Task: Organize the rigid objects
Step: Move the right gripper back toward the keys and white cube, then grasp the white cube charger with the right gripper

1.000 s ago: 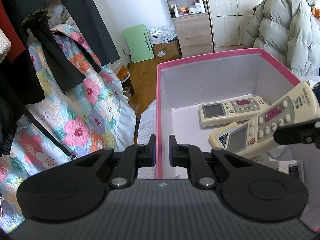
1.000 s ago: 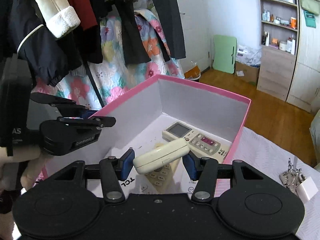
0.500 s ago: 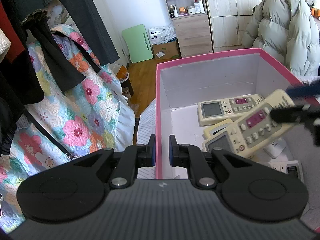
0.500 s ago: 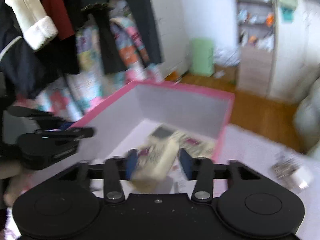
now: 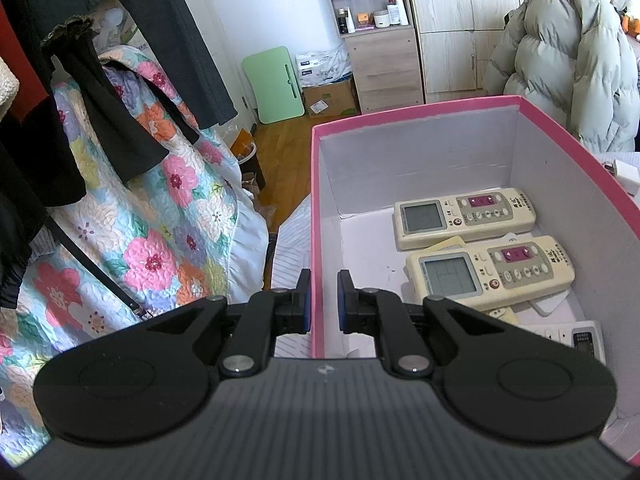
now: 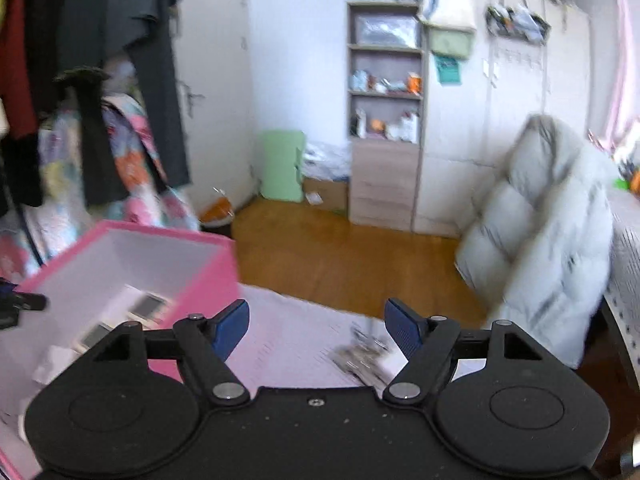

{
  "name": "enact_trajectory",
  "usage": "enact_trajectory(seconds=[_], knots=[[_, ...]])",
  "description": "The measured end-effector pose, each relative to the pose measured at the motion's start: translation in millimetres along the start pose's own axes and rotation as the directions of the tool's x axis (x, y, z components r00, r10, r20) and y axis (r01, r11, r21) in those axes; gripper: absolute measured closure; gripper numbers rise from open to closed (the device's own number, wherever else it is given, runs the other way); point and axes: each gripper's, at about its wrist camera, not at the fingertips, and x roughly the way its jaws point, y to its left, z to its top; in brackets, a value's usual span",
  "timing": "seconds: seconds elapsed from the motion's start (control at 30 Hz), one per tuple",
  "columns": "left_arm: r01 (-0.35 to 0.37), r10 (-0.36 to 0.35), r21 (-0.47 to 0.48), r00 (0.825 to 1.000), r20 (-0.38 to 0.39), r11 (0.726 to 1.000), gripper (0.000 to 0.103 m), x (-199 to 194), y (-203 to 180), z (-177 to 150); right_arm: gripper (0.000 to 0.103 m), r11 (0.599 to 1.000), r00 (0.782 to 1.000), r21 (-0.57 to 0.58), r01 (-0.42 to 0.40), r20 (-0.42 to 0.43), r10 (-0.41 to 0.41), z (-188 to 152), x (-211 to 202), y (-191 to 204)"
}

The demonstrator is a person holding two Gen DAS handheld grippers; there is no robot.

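A pink box [image 5: 416, 114] with white inside holds two cream remote controls, one at the back [image 5: 464, 218] and one in front of it [image 5: 490, 272], lying over other flat items. My left gripper [image 5: 323, 300] is shut on the box's left wall. My right gripper [image 6: 316, 326] is open and empty, to the right of the box [image 6: 120, 236], above the striped cloth. A bunch of keys [image 6: 364, 356] lies on the cloth between its fingers, blurred.
Dark clothes [image 5: 80, 80] hang over a floral quilt [image 5: 152, 216] to the left. A grey puffer coat [image 6: 548, 240] stands to the right. A shelf unit [image 6: 384, 120] and wooden floor [image 6: 340, 256] are behind. A white remote [image 5: 580, 338] lies at the box's near right.
My right gripper carried the cream remote into the box, let it go and opened, then swung right away from the box. My left gripper stayed on the box wall.
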Motion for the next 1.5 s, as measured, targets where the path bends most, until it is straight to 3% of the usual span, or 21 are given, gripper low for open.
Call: enact_trajectory(seconds=[0.1,0.27,0.43,0.53,0.63,0.8,0.87,1.13,1.5], knots=[[0.001,-0.001,-0.002,1.0,0.0,1.0,0.093,0,0,0,0.027,0.993,0.995,0.115,-0.025,-0.091,0.035,-6,17,-34],[-0.001,0.001,-0.001,1.0,-0.001,1.0,0.093,0,-1,0,0.034,0.993,0.99,0.121,-0.011,-0.141,0.028,-20,45,-56],[0.005,-0.005,0.001,1.0,-0.007,1.0,0.093,1,-2,0,0.034,1.0,0.984,0.005,0.014,-0.178,-0.013,-31,73,-58],[0.006,-0.006,0.004,1.0,-0.006,1.0,0.093,2,-2,0,0.039,0.989,0.973,-0.139,0.047,-0.217,-0.077,-33,93,-62],[0.005,-0.005,0.007,1.0,-0.006,1.0,0.093,2,-2,0,0.041,0.98,0.969,-0.191,-0.046,-0.246,-0.003,-33,106,-72],[-0.001,0.001,0.019,1.0,-0.009,1.0,0.091,3,-5,2,0.042,0.987,0.964,-0.126,-0.104,-0.256,0.069,-26,116,-87],[-0.007,0.007,0.026,1.0,-0.01,1.0,0.091,3,-6,2,0.049,0.987,0.961,-0.094,-0.127,-0.257,0.099,-28,112,-86],[-0.01,0.01,0.029,1.0,-0.01,1.0,0.091,3,-8,1,0.05,0.993,0.97,-0.072,-0.099,-0.231,0.08,-45,78,-73],[-0.01,0.01,0.03,1.0,-0.01,1.0,0.091,3,-8,1,0.051,0.994,0.966,0.022,-0.108,-0.235,0.11,-47,45,-67]])
